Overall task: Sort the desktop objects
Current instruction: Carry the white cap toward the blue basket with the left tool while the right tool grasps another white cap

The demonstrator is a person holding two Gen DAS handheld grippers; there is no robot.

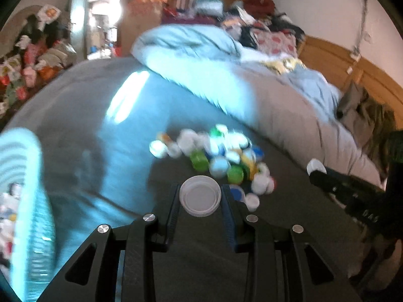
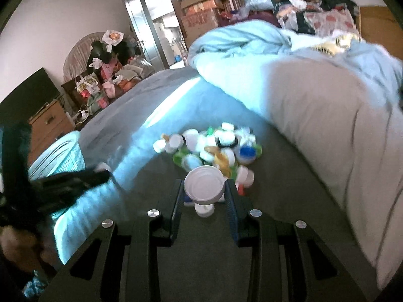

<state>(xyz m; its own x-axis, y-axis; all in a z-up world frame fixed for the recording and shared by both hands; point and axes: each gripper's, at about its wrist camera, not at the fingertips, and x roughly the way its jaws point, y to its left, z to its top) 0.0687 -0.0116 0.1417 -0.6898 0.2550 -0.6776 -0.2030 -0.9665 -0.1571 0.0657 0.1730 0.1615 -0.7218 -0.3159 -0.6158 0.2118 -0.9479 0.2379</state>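
Nearest the left wrist camera, the left tongs [image 1: 200, 196] are clamped on a white cap [image 1: 200, 195], held hollow side up just above the bed [image 1: 83, 130]. The right tongs [image 2: 204, 187] likewise grip a white lid [image 2: 204, 183], flat face to the camera, with a smaller white cap [image 2: 204, 210] lying on the bed just below it. Each pair probably carries one piece lifted clear so it can be taken to its place.

Just beyond both lies the pile of caps [image 2: 209, 148], white, green, blue and yellow, bunched on the grey cover and still to be sorted.

Off to the left stands a pale blue basket [image 2: 59, 154], seemingly the drop spot; caps show inside it. Further back a rumpled quilt [image 2: 252, 50] is heaped up.
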